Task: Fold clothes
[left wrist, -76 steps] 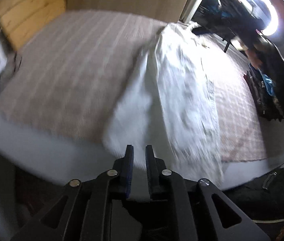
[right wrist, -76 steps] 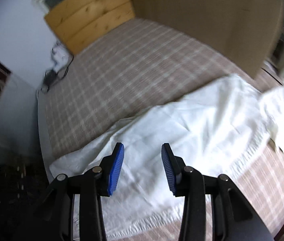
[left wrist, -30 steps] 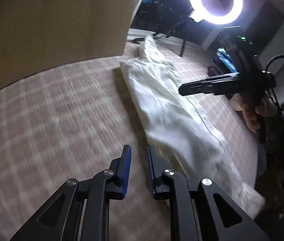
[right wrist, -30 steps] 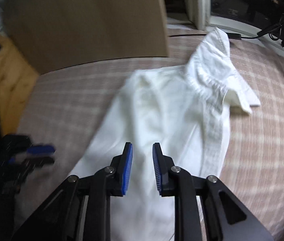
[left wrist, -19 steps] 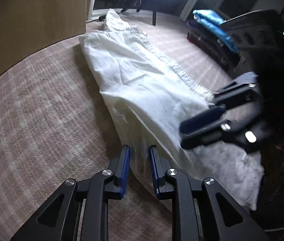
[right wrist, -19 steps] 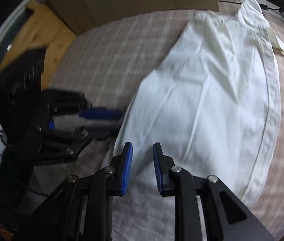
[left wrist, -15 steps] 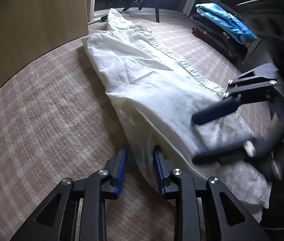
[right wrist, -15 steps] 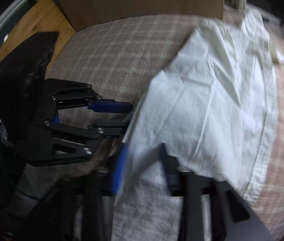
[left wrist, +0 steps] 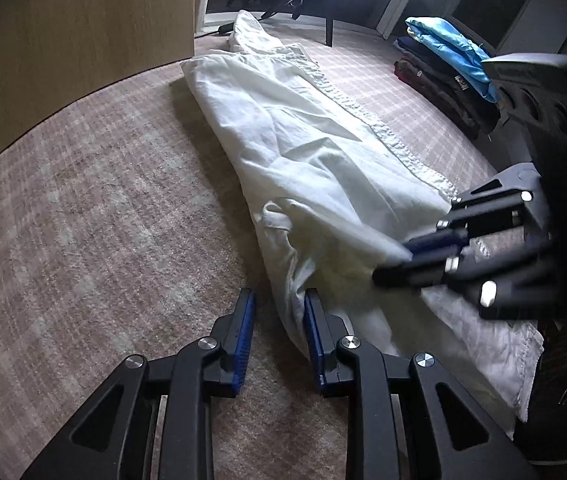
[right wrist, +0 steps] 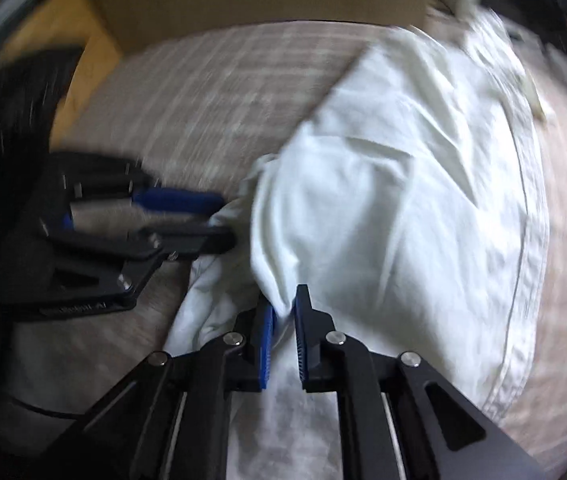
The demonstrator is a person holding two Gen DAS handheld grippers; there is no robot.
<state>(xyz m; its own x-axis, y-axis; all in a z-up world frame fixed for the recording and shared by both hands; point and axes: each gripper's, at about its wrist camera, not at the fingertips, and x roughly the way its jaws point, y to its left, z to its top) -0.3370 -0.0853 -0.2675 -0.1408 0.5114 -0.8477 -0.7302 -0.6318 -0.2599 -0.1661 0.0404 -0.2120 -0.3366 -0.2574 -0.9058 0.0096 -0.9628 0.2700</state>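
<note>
Slippage is the likely fault: the white shirt [left wrist: 323, 152], lying lengthwise on the checked bed [left wrist: 83, 220], is pinched near its hem by the closing right tool [right wrist: 282, 312], while the left tool [left wrist: 278, 304] stands parted astride its edge, ungripped

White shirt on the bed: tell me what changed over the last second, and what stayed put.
The right claw swept from the collar end down the white shirt to its near end; its jaws are closing with a pinch of cloth between them. The left claw came over to the shirt's side edge, cloth bunched between its pads. That corner now stands rumpled. Collar end, checked bedcover and folded pile stayed put.
</note>
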